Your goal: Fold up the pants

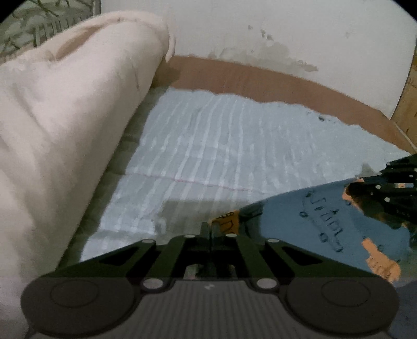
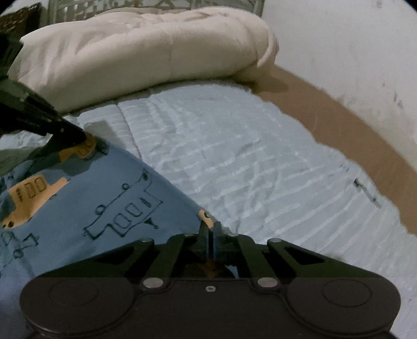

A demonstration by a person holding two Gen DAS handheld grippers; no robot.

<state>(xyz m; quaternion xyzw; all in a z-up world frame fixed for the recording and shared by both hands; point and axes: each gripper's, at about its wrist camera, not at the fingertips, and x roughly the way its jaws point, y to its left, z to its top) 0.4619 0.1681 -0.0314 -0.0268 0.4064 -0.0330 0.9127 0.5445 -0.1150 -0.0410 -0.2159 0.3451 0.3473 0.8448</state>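
Note:
The pants (image 2: 104, 198) are blue with orange and outlined vehicle prints. They are held up above a light blue bedspread (image 2: 247, 156). My left gripper (image 1: 210, 226) is shut on one edge of the pants (image 1: 325, 229), which stretch away to its right. My right gripper (image 2: 210, 226) is shut on another edge, with the cloth spreading to its left. In the right wrist view the left gripper (image 2: 80, 137) pinches the far corner. In the left wrist view the right gripper (image 1: 365, 187) shows at the right edge, on the cloth.
A rolled cream comforter (image 1: 65, 117) lies along the left of the bed, also in the right wrist view (image 2: 146, 49). A brown strip (image 1: 260, 78) runs between the bed and a white wall (image 1: 286, 31). A patterned headboard (image 2: 156, 5) stands behind the comforter.

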